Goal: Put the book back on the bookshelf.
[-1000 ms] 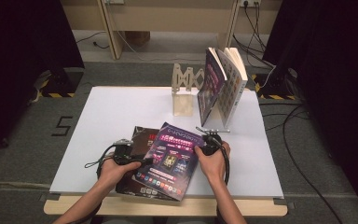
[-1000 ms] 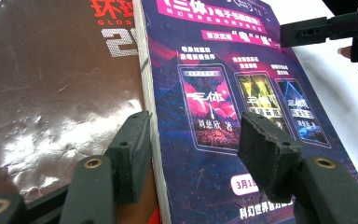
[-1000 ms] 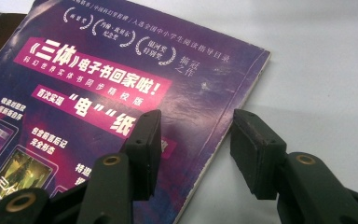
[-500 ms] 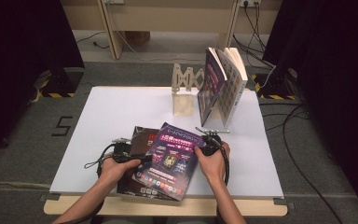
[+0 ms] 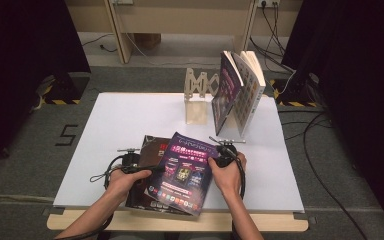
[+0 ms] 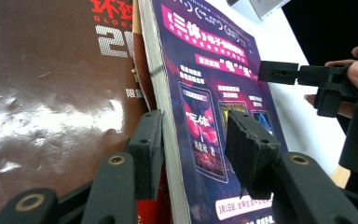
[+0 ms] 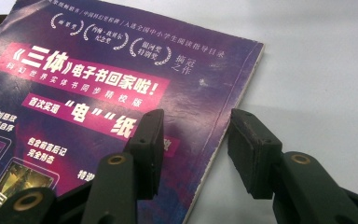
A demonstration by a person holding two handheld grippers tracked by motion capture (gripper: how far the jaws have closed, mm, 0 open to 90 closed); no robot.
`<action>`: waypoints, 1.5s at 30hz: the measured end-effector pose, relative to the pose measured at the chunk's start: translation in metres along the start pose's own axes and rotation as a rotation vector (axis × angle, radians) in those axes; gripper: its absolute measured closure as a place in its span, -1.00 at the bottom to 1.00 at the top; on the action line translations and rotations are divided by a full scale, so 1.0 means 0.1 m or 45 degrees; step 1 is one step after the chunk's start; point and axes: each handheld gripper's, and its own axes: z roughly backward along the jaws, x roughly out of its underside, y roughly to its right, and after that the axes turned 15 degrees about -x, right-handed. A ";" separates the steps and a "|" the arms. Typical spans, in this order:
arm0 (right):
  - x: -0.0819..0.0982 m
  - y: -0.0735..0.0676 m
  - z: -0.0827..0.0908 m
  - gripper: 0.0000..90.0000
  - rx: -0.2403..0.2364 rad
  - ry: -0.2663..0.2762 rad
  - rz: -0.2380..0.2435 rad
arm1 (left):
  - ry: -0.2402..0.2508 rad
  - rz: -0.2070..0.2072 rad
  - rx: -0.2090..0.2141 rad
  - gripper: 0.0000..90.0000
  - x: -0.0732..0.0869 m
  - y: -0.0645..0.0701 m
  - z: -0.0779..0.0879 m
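Presently, the purple magazine [image 5: 185, 172] is lying on the brown magazine [image 5: 147, 150] at the near edge of the white table [image 5: 130, 120]. The left gripper [image 6: 193, 144] has just been closing, its jaws straddling the spine edge without visibly pressing. The right gripper [image 7: 196, 149] is standing open astride the opposite edge. The magazine looks light, floppy and glossy; taking hold at both edges seems soundest.

Two magazines [image 5: 185, 172] flat, two books [image 5: 240, 90] upright, one wooden rack [image 5: 197, 95].
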 end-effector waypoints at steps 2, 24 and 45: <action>0.00 0.00 0.00 0.25 -0.003 0.001 0.003 | -0.012 0.034 0.020 0.30 0.00 0.01 -0.03; -0.01 -0.03 -0.03 0.18 -0.032 -0.010 0.033 | 0.006 0.006 0.082 0.83 0.01 -0.04 0.09; -0.30 -0.29 -0.36 0.14 -0.203 -0.082 0.059 | 0.064 0.055 -0.004 0.79 0.18 -0.45 0.37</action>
